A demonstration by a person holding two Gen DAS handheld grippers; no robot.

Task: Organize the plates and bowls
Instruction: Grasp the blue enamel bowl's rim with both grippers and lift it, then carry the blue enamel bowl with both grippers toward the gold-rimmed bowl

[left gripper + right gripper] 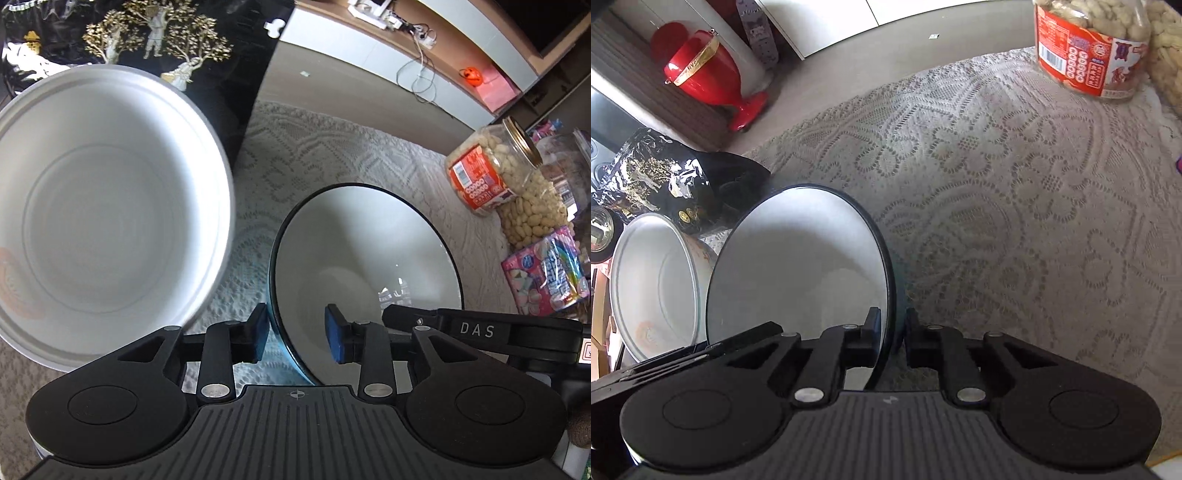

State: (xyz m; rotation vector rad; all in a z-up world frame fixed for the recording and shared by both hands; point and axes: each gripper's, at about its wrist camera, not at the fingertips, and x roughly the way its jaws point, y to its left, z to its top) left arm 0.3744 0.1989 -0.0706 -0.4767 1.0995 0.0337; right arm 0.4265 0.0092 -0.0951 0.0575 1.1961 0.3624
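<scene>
The dark-rimmed bowl (798, 266) sits low on the lace-covered counter (1015, 206), white inside and blue on its outer wall, and your right tool (889, 334) is clamped on its rim at about 5 o'clock of the bowl in the right wrist view, one pad inside and one against the outer wall. From the left wrist view the same bowl (365, 254) shows your left tool (295, 338) straddling the rim at about 8 o'clock, standing half wide with blue pads (260, 334) either side of the wall; a gap shows at the inner pad, so you are not gripping there. At 9 o'clock of this bowl, just beside it, stands the larger white bowl (107, 206), empty, with a faint orange pattern on its wall. Nothing is nested or stacked yet, so the sorting looks early: one bowl is in your grip, the other waits, and no plates are visible in either view. What is left, as far as can be judged, is to set one bowl into the other or move both to their place. Further out, a peanut jar (491, 177) and a pink sweets bag (546, 273) lie at 3 o'clock, and a black decorated box (155, 44) at 11 o'clock.
</scene>
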